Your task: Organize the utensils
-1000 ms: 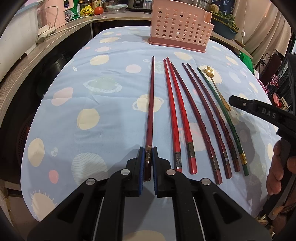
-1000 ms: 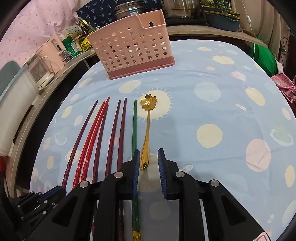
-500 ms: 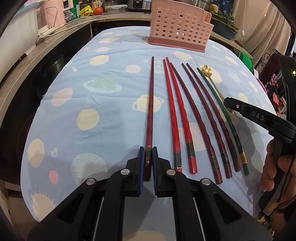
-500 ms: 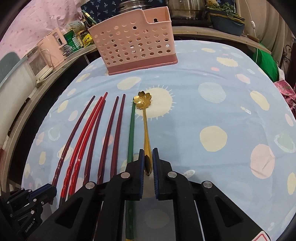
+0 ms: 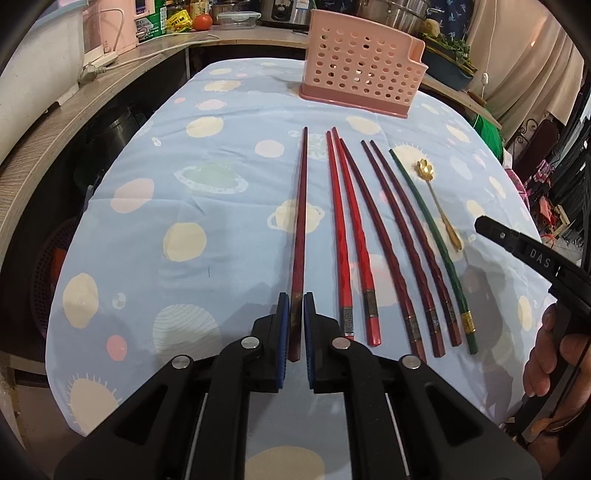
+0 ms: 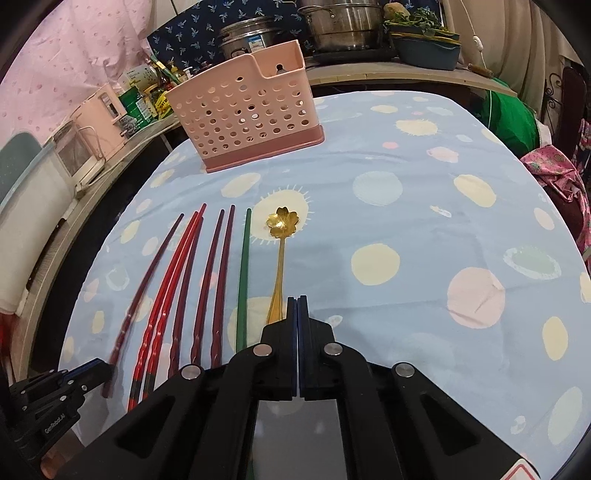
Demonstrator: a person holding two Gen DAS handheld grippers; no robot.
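My left gripper (image 5: 295,306) is shut on the near end of a dark red chopstick (image 5: 301,221) that lies on the blue cloth. To its right lie two bright red chopsticks (image 5: 343,236), three dark red ones (image 5: 399,243) and a green one (image 5: 432,240). A gold flower spoon (image 6: 282,223) lies beyond the green one. My right gripper (image 6: 297,299) is shut with nothing seen between its pads. The spoon's handle passes just left of its fingers, and in the left wrist view the handle end (image 5: 456,242) lies free of that gripper (image 5: 480,224). The pink perforated basket (image 6: 245,122) stands at the far end.
A wooden counter (image 5: 92,92) with appliances runs along the table's left side. Metal pots (image 6: 343,22) stand behind the basket. Green and pink fabric (image 6: 513,122) lies past the right edge. A hand (image 5: 550,343) holds the right gripper's handle.
The right gripper's jaws closed fully. The spoon handle was between them half a second ago and now lies left of them. The spoon has shifted away from the green chopstick. The left gripper kept still.
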